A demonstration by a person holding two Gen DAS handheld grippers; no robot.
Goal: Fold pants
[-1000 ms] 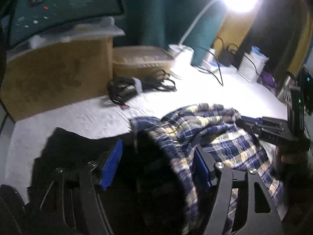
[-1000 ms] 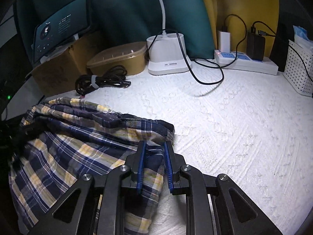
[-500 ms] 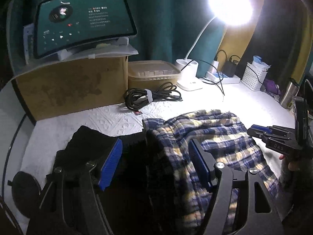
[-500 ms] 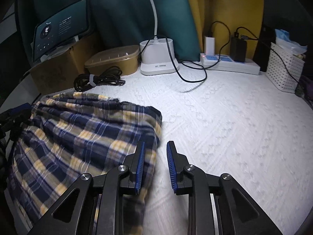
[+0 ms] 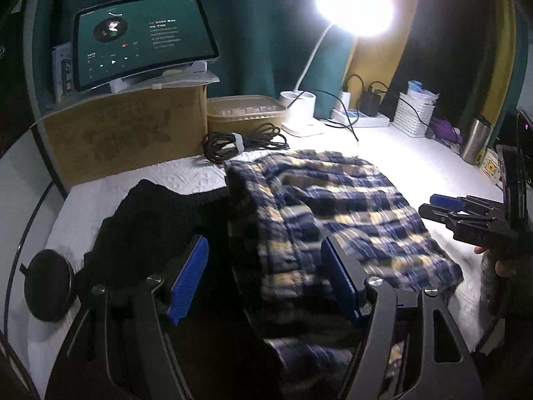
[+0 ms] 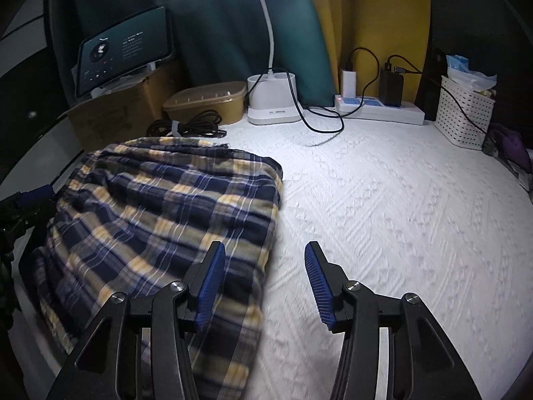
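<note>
The plaid pants (image 6: 160,220) are lying folded in a rough rectangle on the left part of the white tabletop (image 6: 383,206), their long axis running from the near edge back toward the coiled cable (image 6: 186,126) and cardboard box (image 5: 126,133). The right gripper (image 6: 263,276) is hovering with its jaws apart and empty, the pants' right edge sitting just under its left finger, so the cloth is lying mostly to its left. The left gripper (image 5: 266,280) is facing the bundle with jaws spread wide, the pants' left fold lying between them but not pinched. Judging from this, the left gripper is nearer for any further fold. A black garment (image 5: 146,220) is lying beside the pants on the left.
</note>
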